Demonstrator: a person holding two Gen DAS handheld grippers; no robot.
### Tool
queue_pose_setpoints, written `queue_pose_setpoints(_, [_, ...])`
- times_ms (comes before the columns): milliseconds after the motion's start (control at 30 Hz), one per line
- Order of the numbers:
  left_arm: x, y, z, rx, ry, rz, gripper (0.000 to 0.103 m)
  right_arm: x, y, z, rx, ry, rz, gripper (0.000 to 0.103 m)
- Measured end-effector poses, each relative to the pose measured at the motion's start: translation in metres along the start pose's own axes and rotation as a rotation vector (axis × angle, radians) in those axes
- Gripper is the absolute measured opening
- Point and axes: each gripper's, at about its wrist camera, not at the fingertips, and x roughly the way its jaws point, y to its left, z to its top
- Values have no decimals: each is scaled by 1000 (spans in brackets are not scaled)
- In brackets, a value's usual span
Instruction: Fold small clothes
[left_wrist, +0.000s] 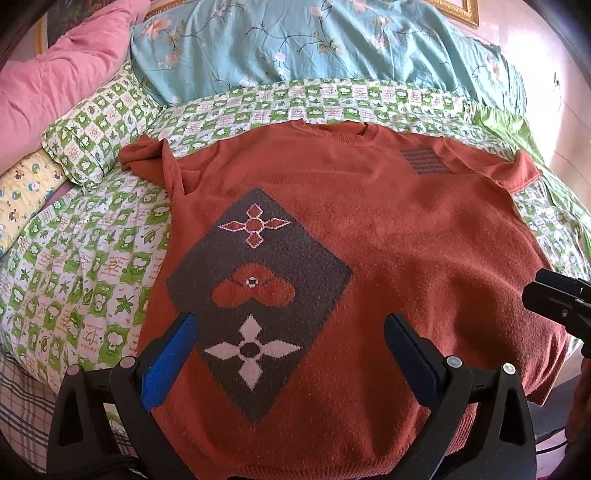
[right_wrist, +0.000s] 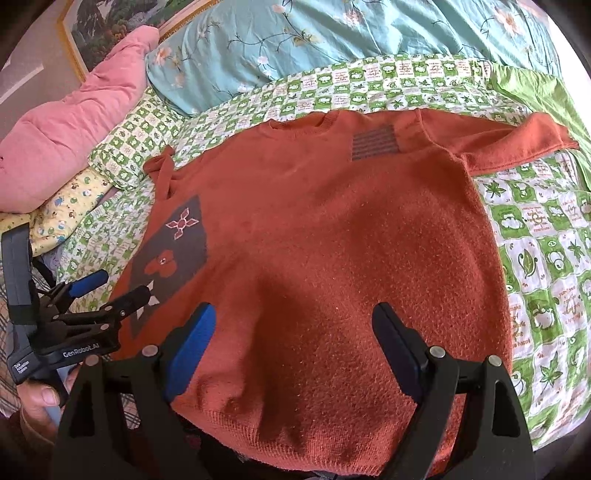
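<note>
A rust-orange knit sweater (left_wrist: 388, 236) lies flat, front up, on the bed, collar away from me. It has a grey diamond patch with flower motifs (left_wrist: 258, 291) and a striped chest patch (left_wrist: 424, 160). It also shows in the right wrist view (right_wrist: 332, 240). The left sleeve is bunched (left_wrist: 147, 155); the right sleeve (right_wrist: 517, 144) lies spread out. My left gripper (left_wrist: 290, 332) is open above the hem near the diamond patch, holding nothing. My right gripper (right_wrist: 293, 325) is open above the hem's middle, holding nothing. The left gripper also shows at the left of the right wrist view (right_wrist: 110, 288).
The bed has a green-and-white checked cover (left_wrist: 85, 280). A matching pillow (left_wrist: 96, 129), a pink quilt (left_wrist: 55, 81) and a yellow cloth (left_wrist: 22, 195) lie at the far left. A turquoise floral quilt (left_wrist: 314, 44) lies beyond the collar. A framed picture (right_wrist: 107, 33) hangs behind.
</note>
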Motion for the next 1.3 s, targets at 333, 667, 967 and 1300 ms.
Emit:
queue_pose_setpoints(333, [4, -1, 3, 19, -3, 13, 101, 3, 2, 2, 3, 11, 14, 87])
queue_pose_setpoints(667, [10, -3, 8, 27, 19, 0, 101, 3, 1, 2, 8, 8, 15, 87])
queue_pose_setpoints(967, [23, -7, 13, 32, 38, -37, 101, 5, -13, 11, 33, 4, 2, 87])
queue_pose_setpoints(1300, [39, -9, 35, 28, 58, -61, 101, -1, -59, 30, 146, -23, -9, 83])
